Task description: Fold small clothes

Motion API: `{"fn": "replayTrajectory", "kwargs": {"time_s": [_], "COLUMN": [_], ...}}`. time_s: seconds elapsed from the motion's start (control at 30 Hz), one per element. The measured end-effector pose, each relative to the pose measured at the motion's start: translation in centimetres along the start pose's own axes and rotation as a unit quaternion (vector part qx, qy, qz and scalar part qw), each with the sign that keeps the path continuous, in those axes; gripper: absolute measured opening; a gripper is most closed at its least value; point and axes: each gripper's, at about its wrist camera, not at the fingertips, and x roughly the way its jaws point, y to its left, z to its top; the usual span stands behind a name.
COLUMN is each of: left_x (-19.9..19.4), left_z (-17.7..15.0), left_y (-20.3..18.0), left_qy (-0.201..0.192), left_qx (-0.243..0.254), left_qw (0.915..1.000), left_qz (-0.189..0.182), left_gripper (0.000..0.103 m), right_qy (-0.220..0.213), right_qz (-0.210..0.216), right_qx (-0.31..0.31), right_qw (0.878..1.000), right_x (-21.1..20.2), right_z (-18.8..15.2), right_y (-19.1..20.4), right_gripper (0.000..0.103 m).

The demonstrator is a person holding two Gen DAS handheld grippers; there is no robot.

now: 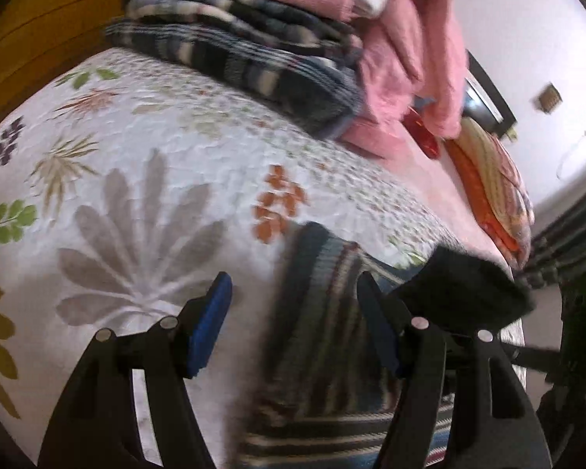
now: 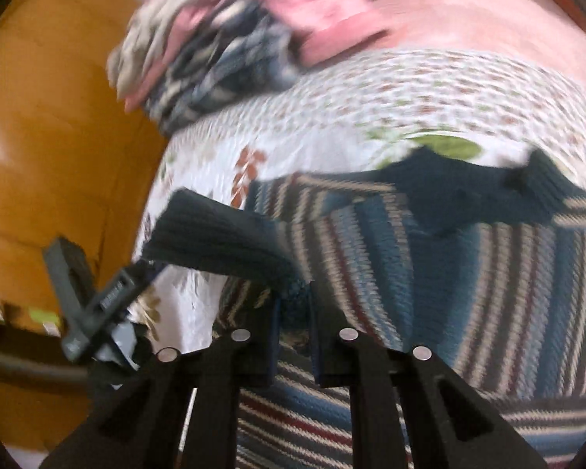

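2 claws work over a bed (image 1: 144, 144) covered with a white quilt printed with leaves and flowers. The left claw (image 1: 295, 326) is spread wide, its blue pads apart, with nothing between them; it hangs over the left edge of a striped sweater (image 1: 316, 351) that lies on the near right part of the quilt. The sweater (image 2: 468, 273) is knitted in blue, cream, dark red and grey stripes, with dark teal ribbed trim. In the right wrist view its collar lies far on the garment, against the quilt, and 1 sleeve is drawn across toward the near left, ending in a dark ribbed cuff (image 2: 222, 238). The right claw (image 2: 295, 316) is pressed nearly together and pinches a fold of the sweater where the sleeve's dark rib meets the stripes; the teal knit shows bunched between the pads. In the left wrist view a dark fuzzy cuff (image 1: 461, 285) stands just right of the left claw's right finger.

At the far side of the bed sits a stack (image 1: 254, 39) of folded clothes: dark blue-and-white striped pieces at the bottom, pink and white ones on top. Right of it lie loose pink cloth and an orange striped pillow (image 1: 492, 183). Beyond the bed's left edge is a yellow-brown floor (image 2: 58, 136). Both views are blurred.
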Motion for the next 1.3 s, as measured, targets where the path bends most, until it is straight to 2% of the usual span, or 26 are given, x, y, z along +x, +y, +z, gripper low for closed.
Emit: {"fn": "replayTrajectory", "kwargs": {"time_s": [0.2, 0.33, 0.4, 0.5, 0.57, 0.63, 0.8, 0.9, 0.93, 1.03, 1.07, 1.2, 1.3], "left_x": [1.2, 2.3, 3.0, 3.7, 4.0, 4.1, 4.8, 5.6, 5.8, 6.5, 6.7, 7.4, 7.5], "left_z": [-1.1, -1.9, -2.3, -2.8, -3.0, -3.1, -3.7, -4.2, -4.3, -4.9, -5.1, -5.7, -5.8], "left_y": [-4.1, -5.4, -5.6, -5.7, -5.8, -6.0, -6.7, -7.1, -7.1, -7.3, -7.4, -7.2, -7.0], "left_qy": [0.016, 0.031, 0.039, 0.048, 0.05, 0.051, 0.059, 0.068, 0.07, 0.08, 0.085, 0.097, 0.1], "left_qx": [0.041, 0.055, 0.057, 0.058, 0.061, 0.065, 0.073, 0.078, 0.079, 0.086, 0.088, 0.092, 0.094], "left_qw": [0.9988, 0.9977, 0.9974, 0.9971, 0.9968, 0.9966, 0.9954, 0.9945, 0.9943, 0.993, 0.9924, 0.9911, 0.9905], "left_qz": [-0.023, -0.024, -0.019, -0.015, -0.013, -0.012, -0.018, -0.018, -0.017, -0.012, -0.011, -0.003, -0.002], "left_gripper": [0.066, 0.067, 0.067, 0.067, 0.067, 0.067, 0.067, 0.067, 0.067, 0.068, 0.068, 0.068, 0.068], "right_qy": [-0.038, -0.032, -0.019, -0.024, -0.037, -0.051, -0.051, -0.053, -0.053, -0.055, -0.06, -0.092, -0.1], "right_qz": [0.0, -0.028, -0.026, -0.018, -0.004, 0.01, 0.011, -0.003, -0.009, -0.035, -0.038, -0.022, -0.039], "right_qx": [0.082, 0.123, 0.147, 0.177, 0.195, 0.21, 0.211, 0.207, 0.205, 0.18, 0.169, 0.135, 0.109], "right_qw": [0.996, 0.992, 0.989, 0.984, 0.98, 0.976, 0.976, 0.977, 0.977, 0.981, 0.983, 0.986, 0.988], "right_x": [-3.5, -4.1, -3.9, -4.5, -5.0, -5.3, -3.8, -3.0, -2.8, -2.6, -2.8, -5.1, -7.0], "right_z": [-0.8, -3.6, -5.1, -6.7, -7.2, -7.0, -5.5, -4.5, -4.1, -3.0, -2.7, -3.5, -4.9], "right_y": [-7.6, -12.9, -15.4, -18.2, -19.7, -20.7, -21.3, -20.9, -20.7, -19.7, -19.1, -17.0, -15.6], "right_gripper": [0.012, 0.015, 0.016, 0.021, 0.036, 0.04, 0.04, 0.04, 0.038, 0.015, 0.01, 0.009, 0.009]}}
